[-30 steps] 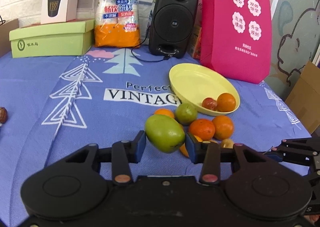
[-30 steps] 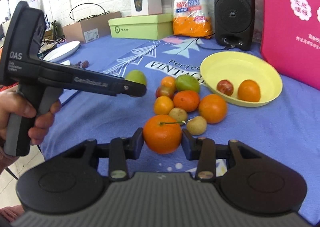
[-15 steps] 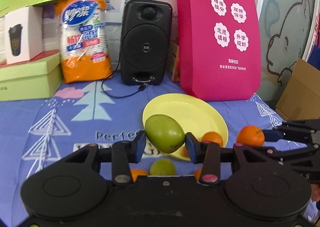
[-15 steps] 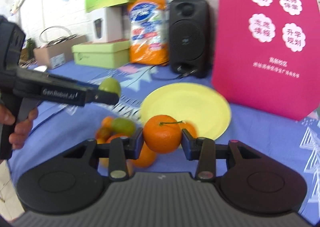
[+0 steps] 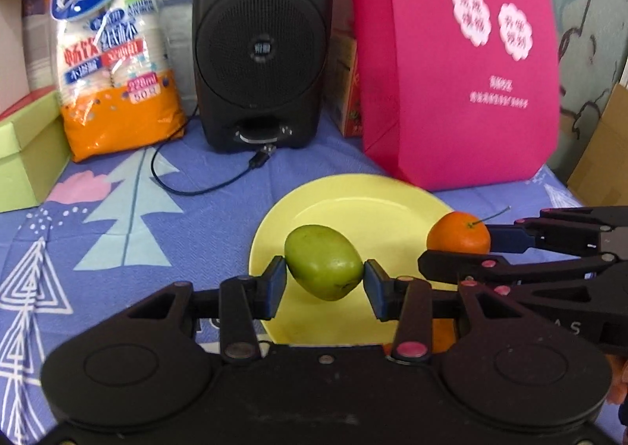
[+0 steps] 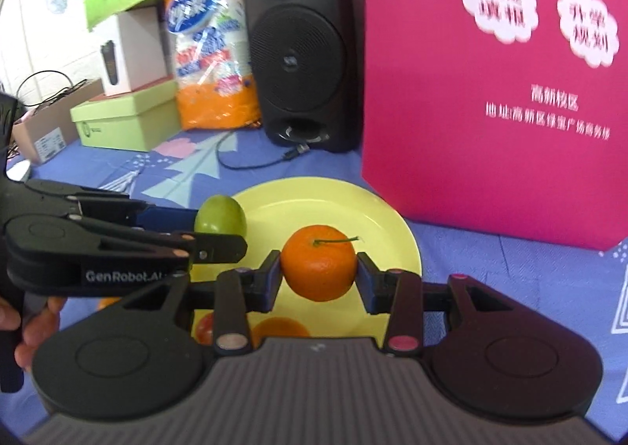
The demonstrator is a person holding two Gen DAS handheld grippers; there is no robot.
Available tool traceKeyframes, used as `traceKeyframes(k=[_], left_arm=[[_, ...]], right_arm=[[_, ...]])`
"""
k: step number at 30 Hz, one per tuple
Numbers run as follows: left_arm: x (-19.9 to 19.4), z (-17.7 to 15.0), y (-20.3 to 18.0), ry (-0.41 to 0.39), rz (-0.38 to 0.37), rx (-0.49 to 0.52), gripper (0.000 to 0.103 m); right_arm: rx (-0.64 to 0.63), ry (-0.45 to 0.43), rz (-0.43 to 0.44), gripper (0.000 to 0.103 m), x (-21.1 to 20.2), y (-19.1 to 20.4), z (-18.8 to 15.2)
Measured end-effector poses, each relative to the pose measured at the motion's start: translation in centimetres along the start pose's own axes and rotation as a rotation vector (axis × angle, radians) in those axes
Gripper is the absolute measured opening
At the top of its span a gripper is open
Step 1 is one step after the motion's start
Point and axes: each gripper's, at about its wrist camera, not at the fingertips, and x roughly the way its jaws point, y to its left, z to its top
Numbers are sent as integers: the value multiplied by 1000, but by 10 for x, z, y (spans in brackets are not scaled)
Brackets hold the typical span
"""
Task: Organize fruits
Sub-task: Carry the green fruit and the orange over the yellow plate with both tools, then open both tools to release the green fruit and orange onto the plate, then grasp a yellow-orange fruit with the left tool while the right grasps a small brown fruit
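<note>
left gripper (image 5: 325,283): clamped on the green fruit (image 5: 323,262) — pads pressing both ends, fruit hanging above the near half of the yellow plate (image 5: 353,201).
right gripper (image 6: 318,279): closed on the orange (image 6: 318,267), stem up, held over the plate's middle; just to the right of the left gripper.
risk, collision: both tools crowding one plate, side by side — a sideways nudge could knock either fruit loose.
risk, roll-off: shallow rim; released from this height, a round fruit likely to bounce or roll onto the blue cloth (image 5: 117,233).
risk, slip: green fruit pinched only at its narrow ends, could pivot out.
hidden: fruits already on the plate mostly masked by gripper bodies — only orange and red slivers showing below the right gripper.
unclear: height above the plate not readable; bag lettering blurred.
</note>
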Motion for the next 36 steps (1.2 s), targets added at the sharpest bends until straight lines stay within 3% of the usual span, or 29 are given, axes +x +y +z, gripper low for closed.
traceKeyframes(k=[4, 9, 11, 17, 20, 26, 30, 36], left_arm=[[12, -2, 2, 23, 7, -1, 43], [3, -1, 2, 4, 33, 8, 57], [-7, -1, 3, -11, 34, 10, 64], [-61, -10, 3, -81, 41, 37, 65], [-94, -24, 5, -124, 50, 43, 76], [-145, -59, 13, -153, 54, 2, 76], [-163, -89, 12, -136, 75, -7, 76], [-164, -129, 6, -76, 31, -10, 76]], right_arm=[[9, 21, -8, 39, 12, -3, -3], [10, 23, -20, 45, 13, -3, -4], [8, 10, -28, 47, 7, -3, -3], [-2, -53, -40, 51, -25, 4, -2], [-8, -84, -26, 51, -48, 10, -10], [-5, -127, 7, 57, -91, 25, -37], [-12, -124, 41, 58, -112, 39, -60], [-97, -69, 79, 58, -121, 66, -93]])
